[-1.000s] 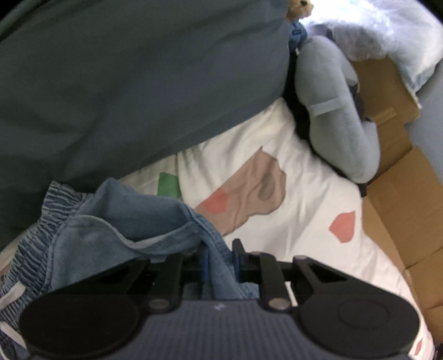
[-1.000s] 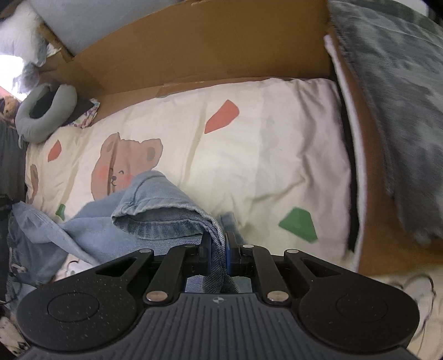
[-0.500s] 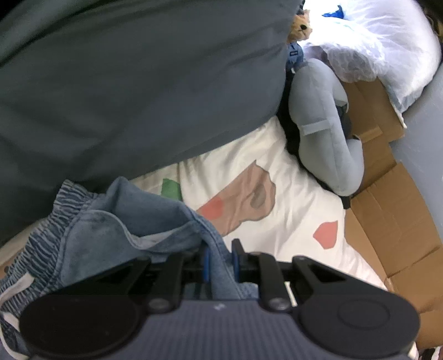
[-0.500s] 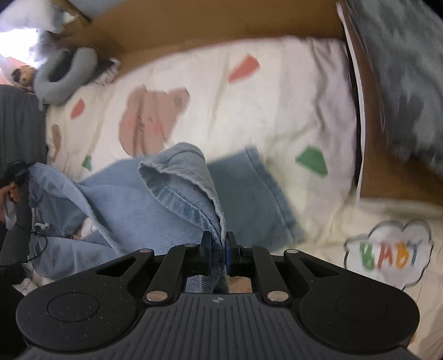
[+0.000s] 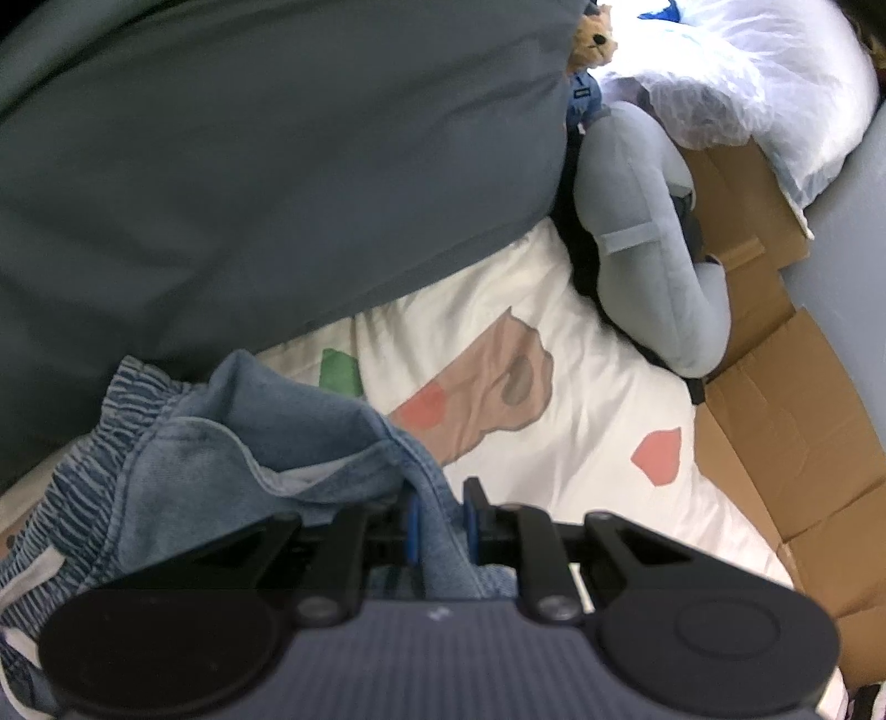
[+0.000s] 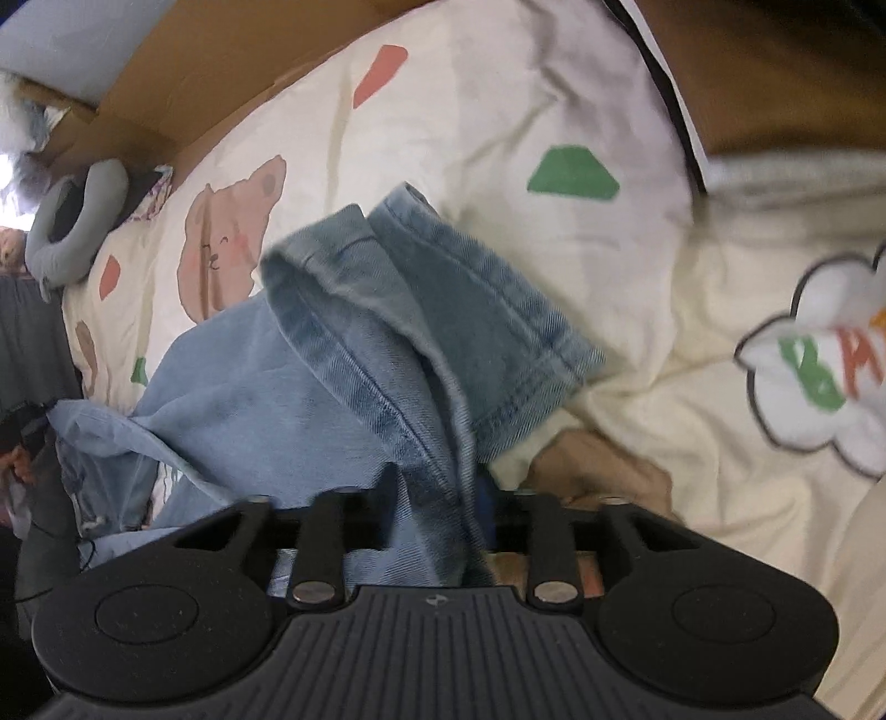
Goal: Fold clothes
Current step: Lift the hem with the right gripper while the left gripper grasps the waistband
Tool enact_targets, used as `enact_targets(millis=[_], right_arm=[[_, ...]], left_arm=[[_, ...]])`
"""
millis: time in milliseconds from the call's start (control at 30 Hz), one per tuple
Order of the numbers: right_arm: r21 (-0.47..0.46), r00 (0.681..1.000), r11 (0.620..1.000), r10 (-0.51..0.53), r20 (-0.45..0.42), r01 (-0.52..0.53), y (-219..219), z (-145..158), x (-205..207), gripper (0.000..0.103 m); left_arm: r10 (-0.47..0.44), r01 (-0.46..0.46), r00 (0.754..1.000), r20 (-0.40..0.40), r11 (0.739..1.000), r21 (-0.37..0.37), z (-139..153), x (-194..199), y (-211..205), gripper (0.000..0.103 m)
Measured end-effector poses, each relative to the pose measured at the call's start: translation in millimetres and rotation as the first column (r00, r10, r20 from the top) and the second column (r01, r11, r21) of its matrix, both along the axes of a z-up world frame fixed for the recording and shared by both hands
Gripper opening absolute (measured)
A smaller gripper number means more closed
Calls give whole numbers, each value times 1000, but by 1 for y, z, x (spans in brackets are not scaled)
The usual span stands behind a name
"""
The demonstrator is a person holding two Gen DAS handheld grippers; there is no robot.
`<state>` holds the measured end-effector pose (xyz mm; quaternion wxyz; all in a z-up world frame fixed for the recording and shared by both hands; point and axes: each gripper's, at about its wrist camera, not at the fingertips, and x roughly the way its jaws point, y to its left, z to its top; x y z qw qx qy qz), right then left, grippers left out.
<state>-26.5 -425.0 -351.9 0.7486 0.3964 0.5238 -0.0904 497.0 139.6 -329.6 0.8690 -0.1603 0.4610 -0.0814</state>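
Cream bed sheet (image 6: 498,111) printed with bears and coloured patches, spread wide under everything; brown cardboard (image 5: 775,443) along its far and right edges. Dark grey fabric (image 5: 249,166) filling the upper left of the left wrist view. Blue denim garment (image 6: 387,332) lying crumpled on the sheet, hemmed leg end pointing right, elastic waistband (image 5: 83,471) at near left. Grey neck pillow (image 5: 648,249) at the far end; small teddy toy (image 5: 592,39) beside it. White cloud-shaped patch (image 6: 819,365) at right, lettered "BA", remainder cut off. Left gripper (image 5: 440,515): jaws nearly together, pinching a denim fold. Right gripper (image 6: 437,498): jaws opening, spread partway, denim draped between them, pads not pressing.
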Motion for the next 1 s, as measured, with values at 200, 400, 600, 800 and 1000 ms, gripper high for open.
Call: enact_targets(millis=[200, 400, 600, 800, 1000], right_arm=[[46, 999, 999, -1, -51, 3, 11, -21, -10, 47], [92, 995, 996, 2, -96, 7, 15, -30, -18, 33], [76, 999, 997, 21, -34, -18, 13, 3, -20, 3], [-13, 996, 999, 41, 81, -40, 4, 62, 4, 2], [-116, 983, 992, 78, 168, -59, -21, 98, 45, 2]], left_arm=[[-4, 4, 1000, 2, 1000, 9, 0, 0, 0, 16], [-6, 6, 1000, 13, 1000, 15, 1, -2, 1, 16], [17, -17, 999, 35, 1000, -6, 7, -5, 6, 14], [31, -32, 998, 59, 999, 8, 9, -2, 9, 9], [44, -44, 997, 60, 999, -1, 6, 5, 7, 9]])
